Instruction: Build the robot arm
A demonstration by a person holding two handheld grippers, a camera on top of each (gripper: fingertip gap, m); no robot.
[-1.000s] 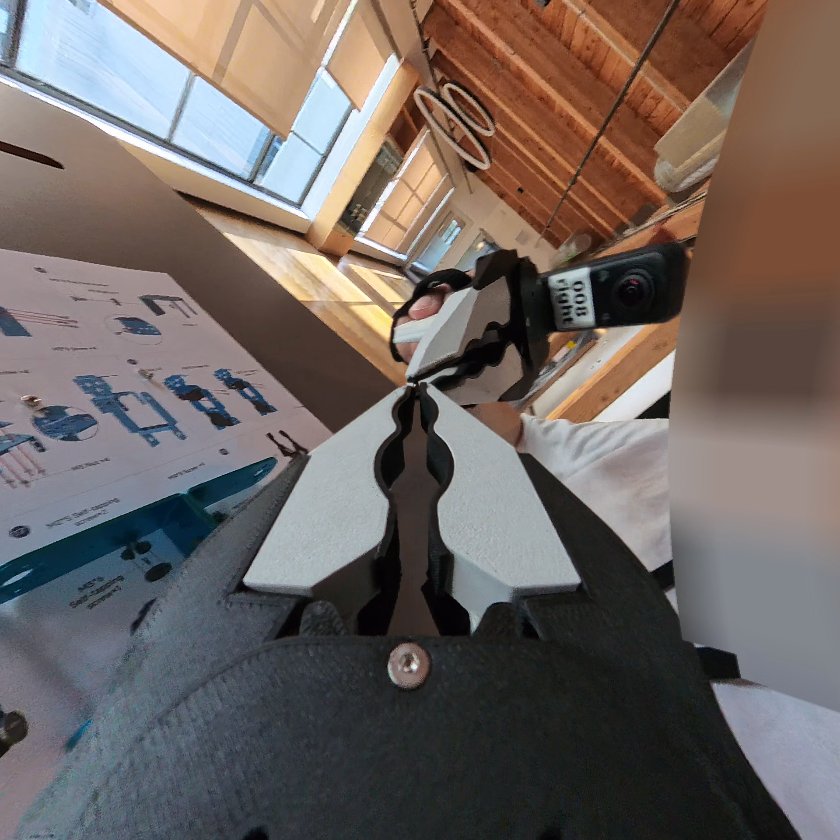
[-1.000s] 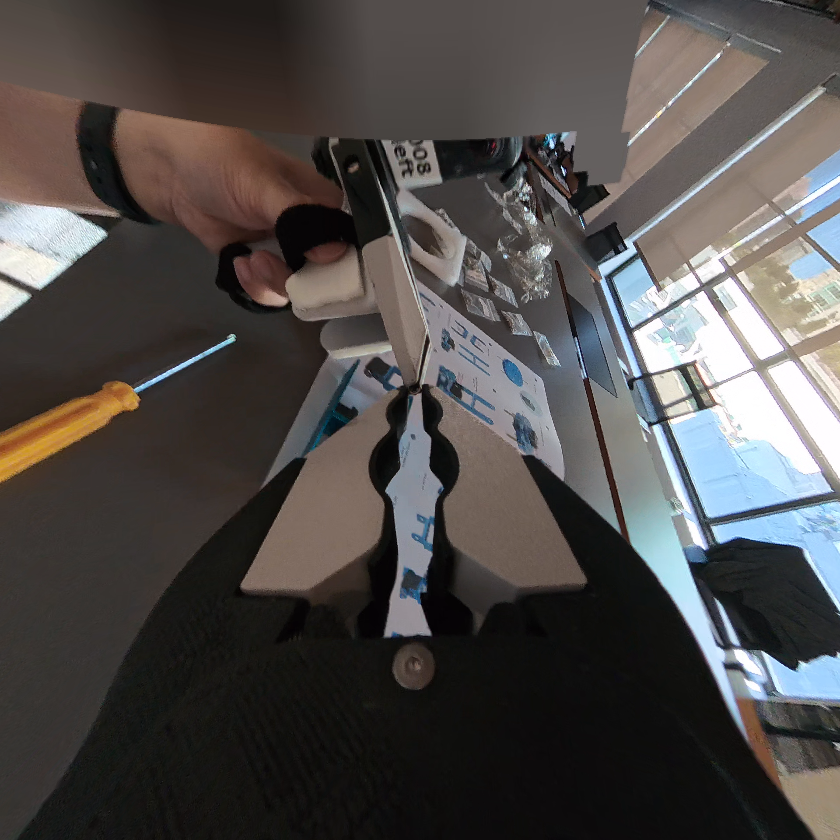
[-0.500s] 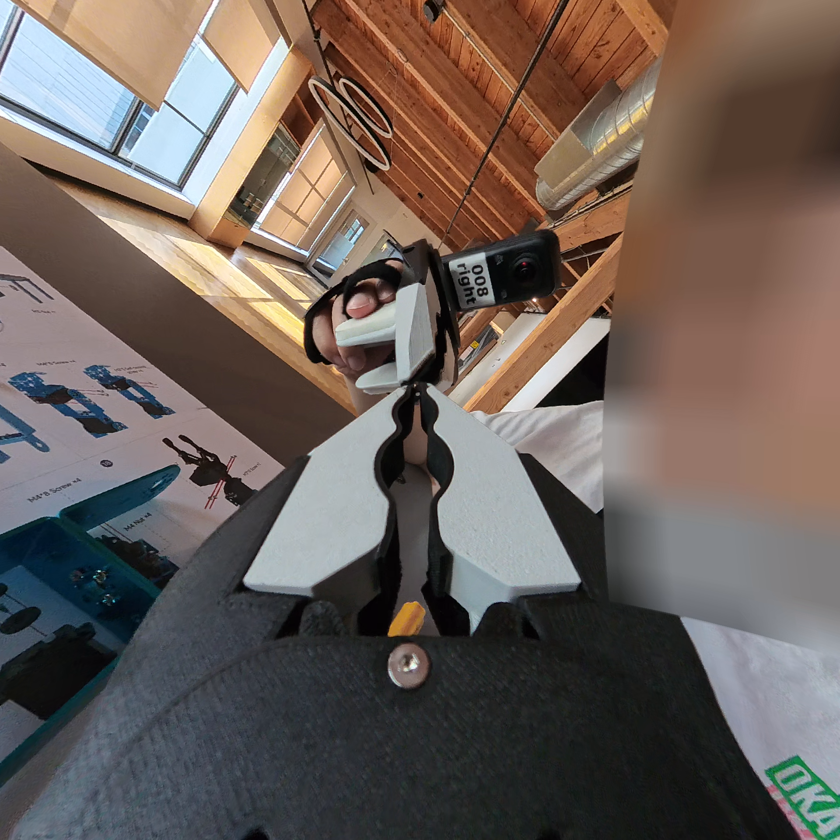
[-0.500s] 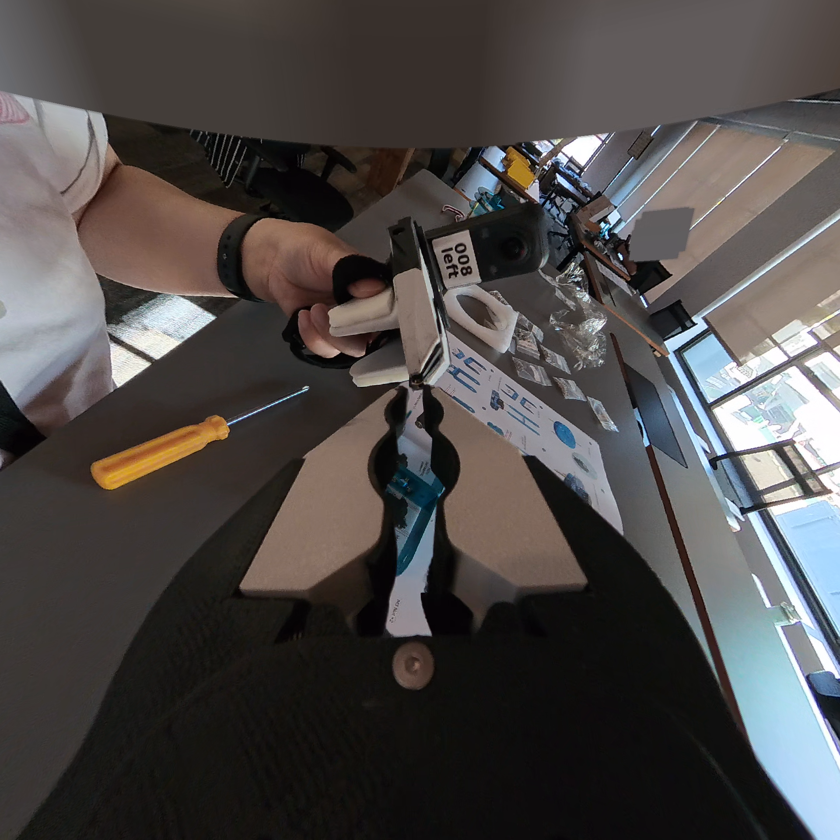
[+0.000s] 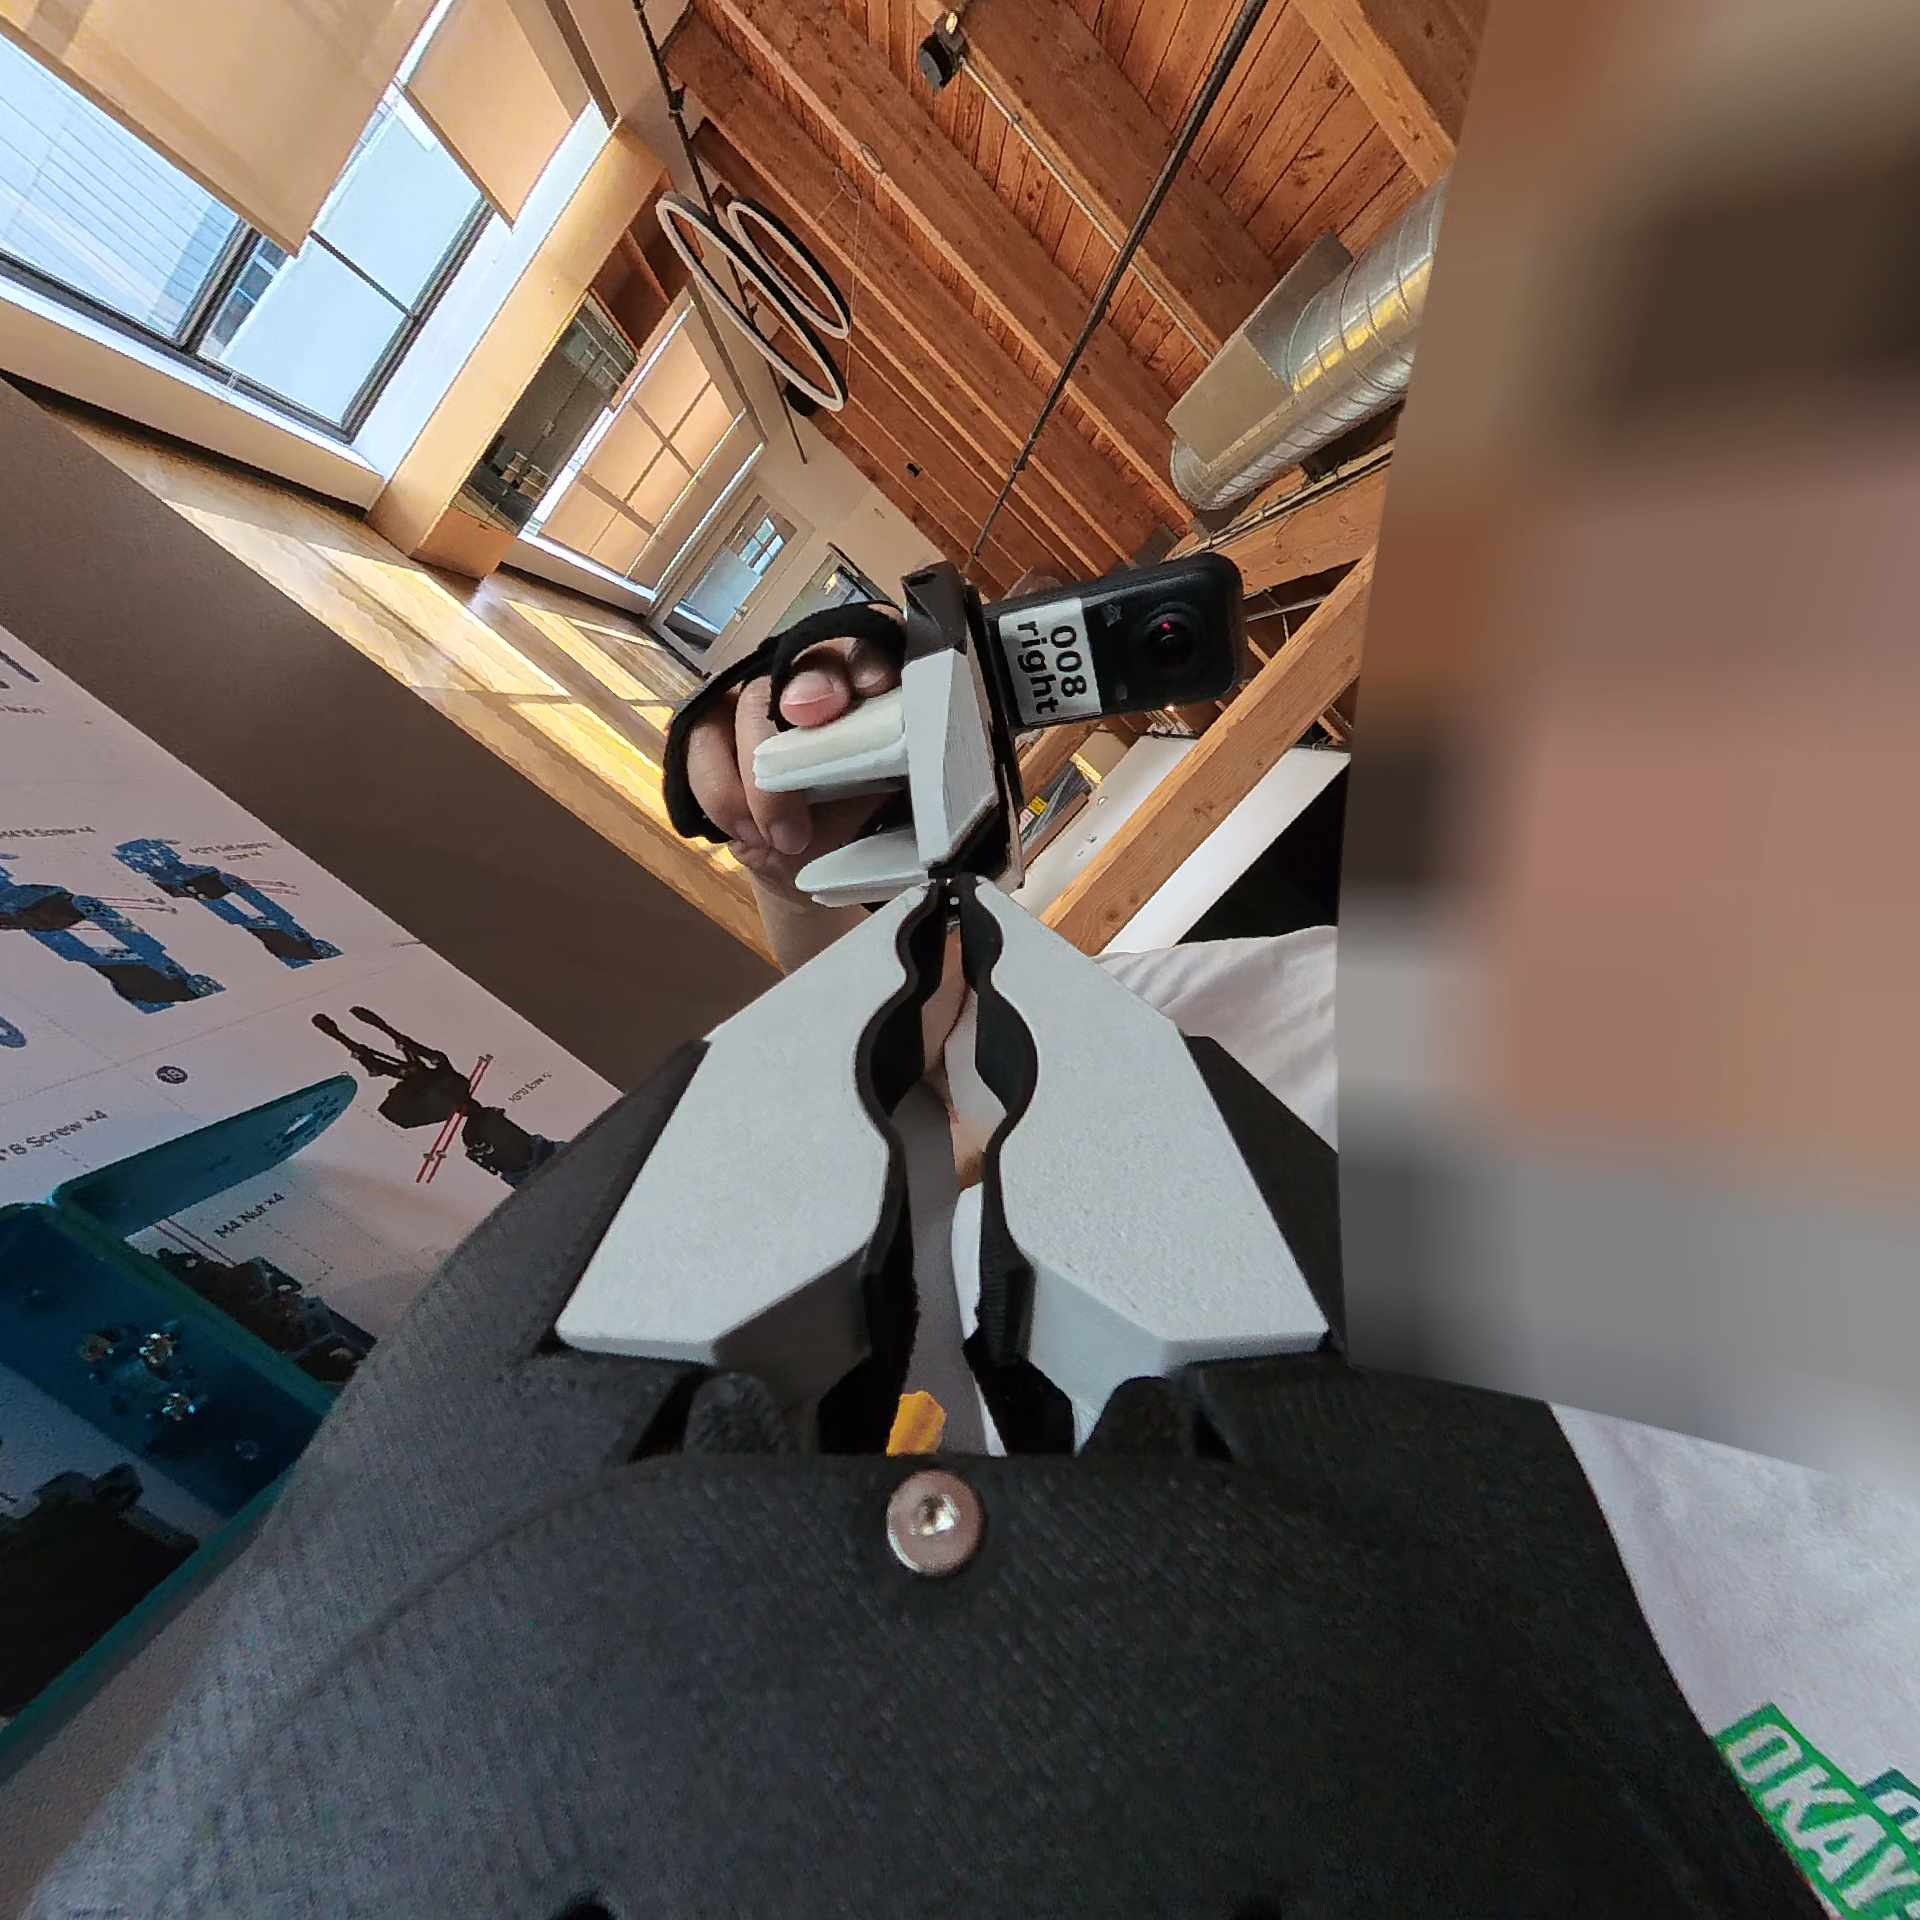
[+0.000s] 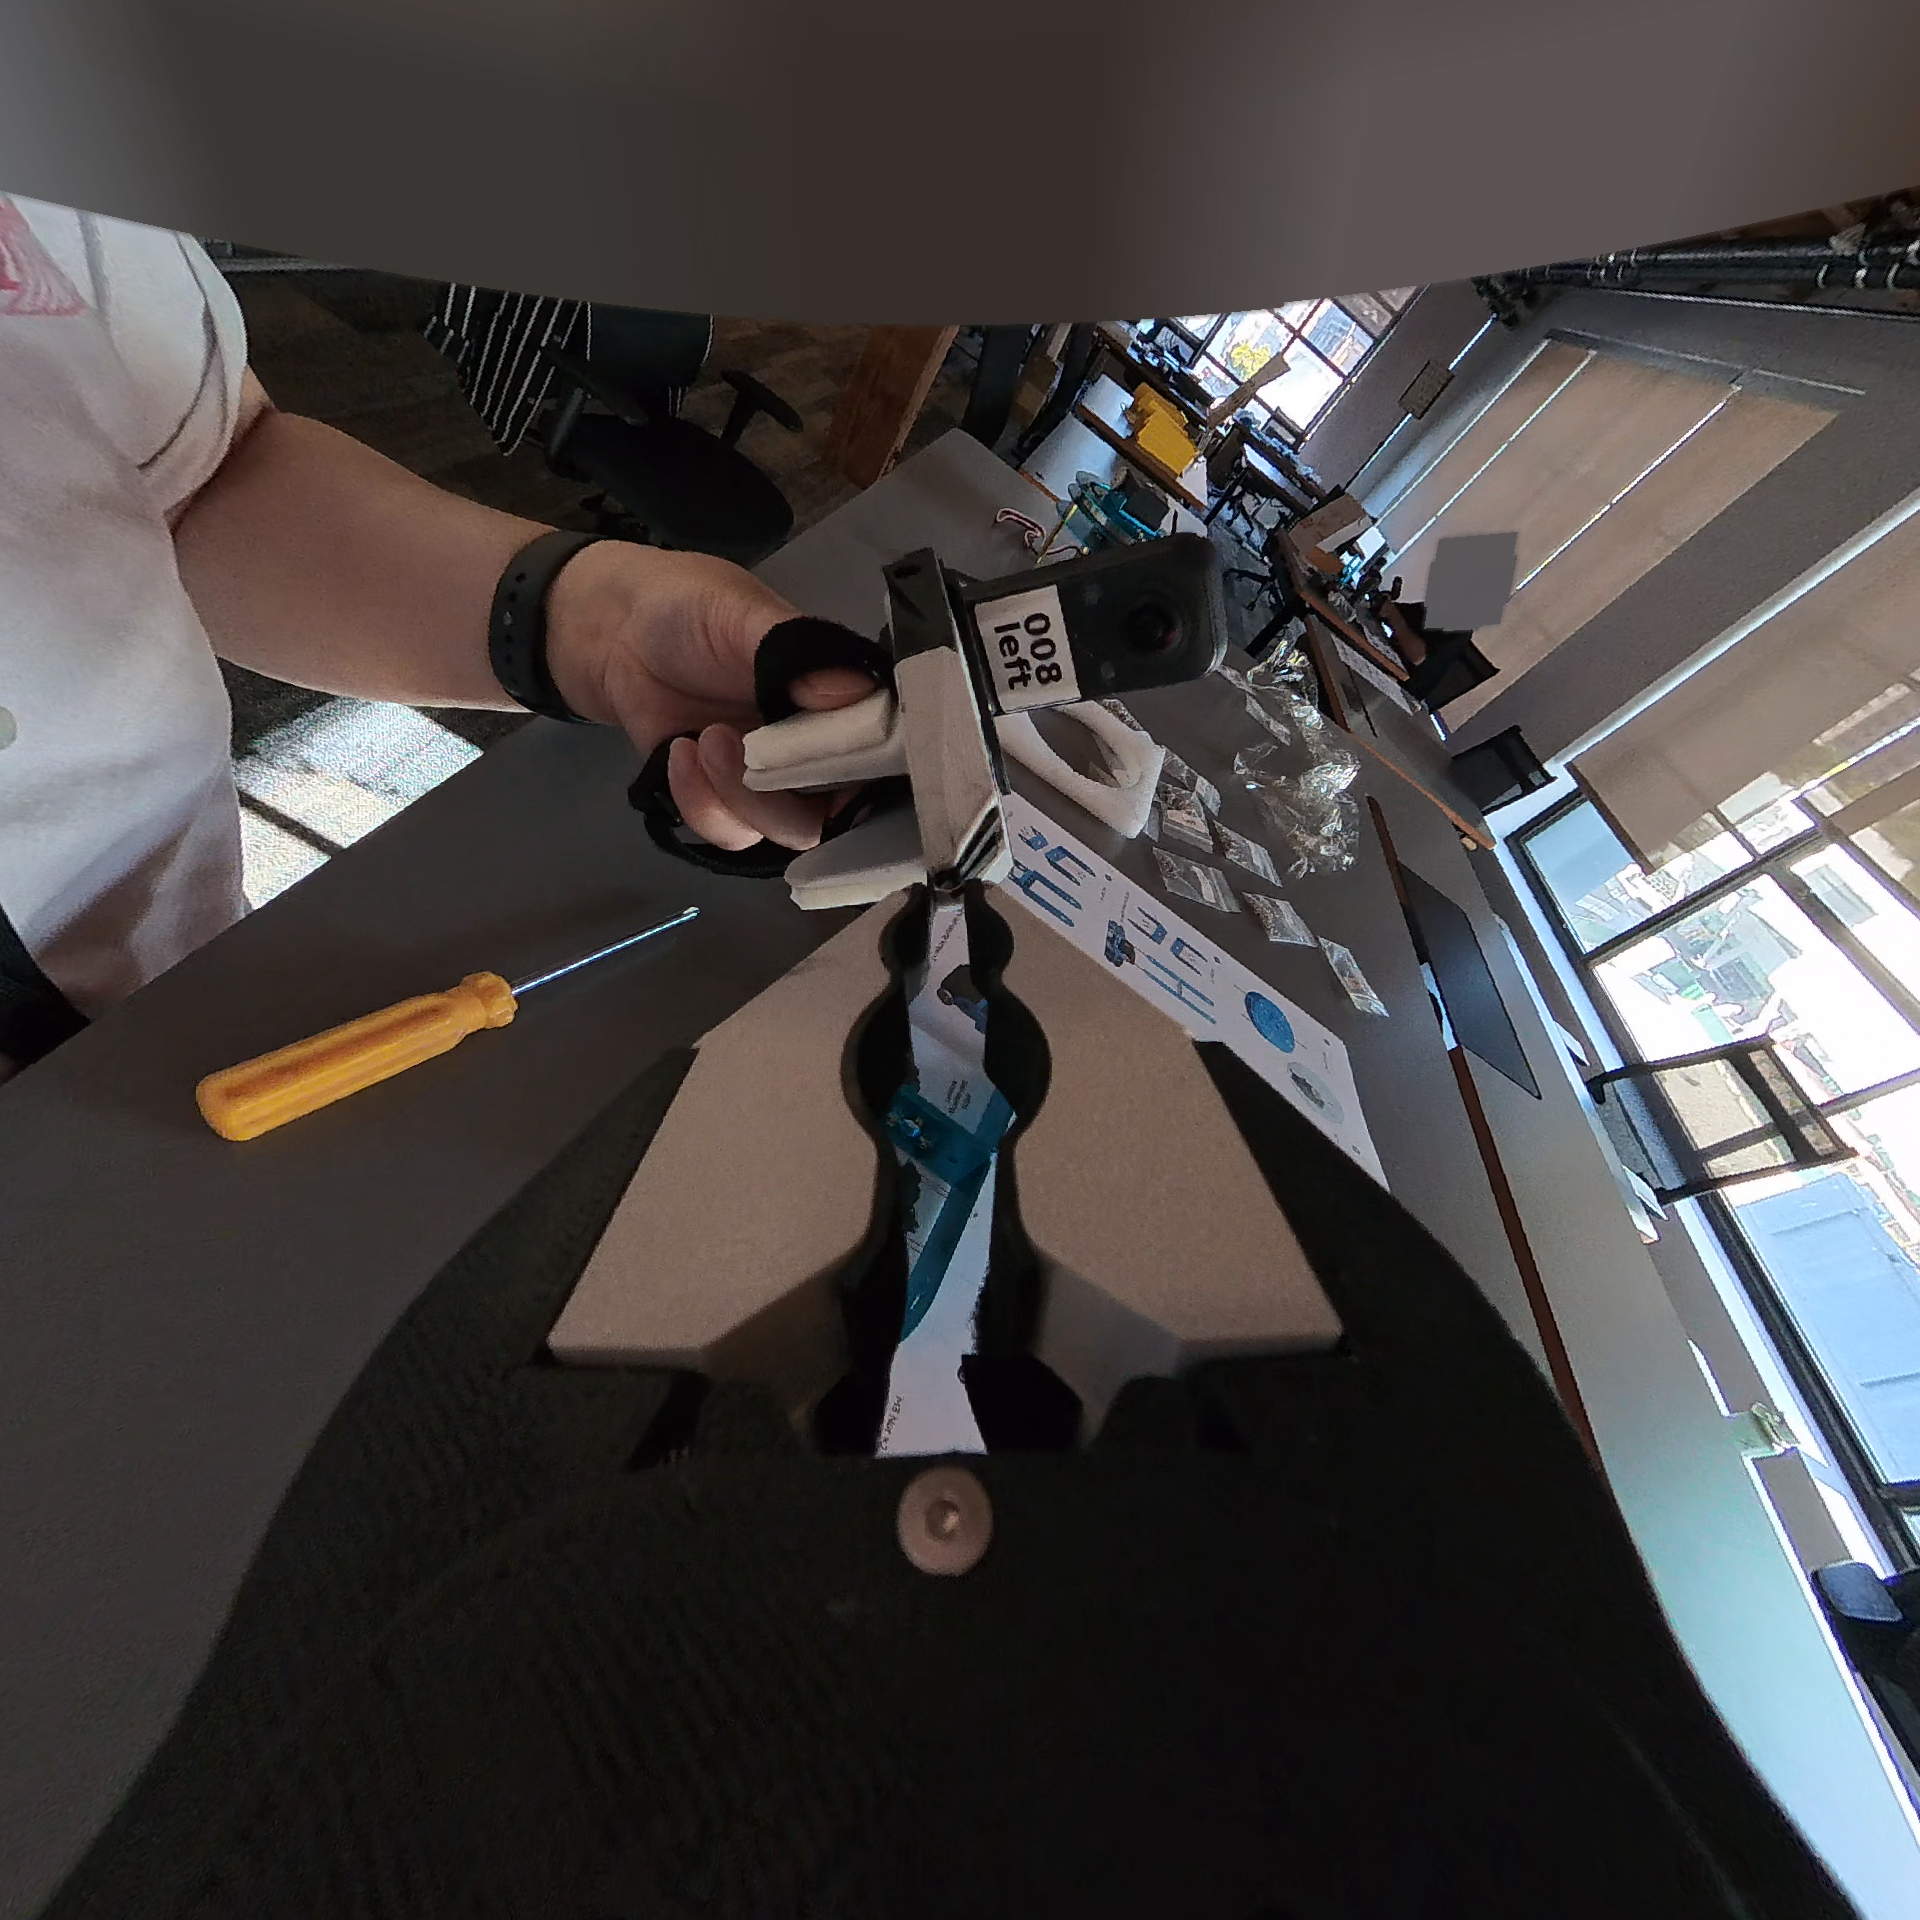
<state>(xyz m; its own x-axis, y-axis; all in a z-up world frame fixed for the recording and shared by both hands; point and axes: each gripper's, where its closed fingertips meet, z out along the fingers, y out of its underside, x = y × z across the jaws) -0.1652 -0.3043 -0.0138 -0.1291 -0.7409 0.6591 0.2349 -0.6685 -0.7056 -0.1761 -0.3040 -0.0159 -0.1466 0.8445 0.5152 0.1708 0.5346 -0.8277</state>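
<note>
Both grippers meet tip to tip above the desk [image 6: 436, 1288] — left gripper [image 5: 954, 902], right gripper [image 6: 943, 891]. Each pair of jaws is nearly closed; whether anything is pinched cannot be told. An orange screwdriver [image 6: 353, 1055] lies nearby.

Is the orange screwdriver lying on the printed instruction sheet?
No, the orange screwdriver lies on the bare dark table, apart from the instruction sheet.

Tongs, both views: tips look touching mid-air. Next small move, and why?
Probably ease the left tongs slightly back from the right tongs: both are shut, tip against tip above the dark grey tabletop, so neither can reach anything.
</note>
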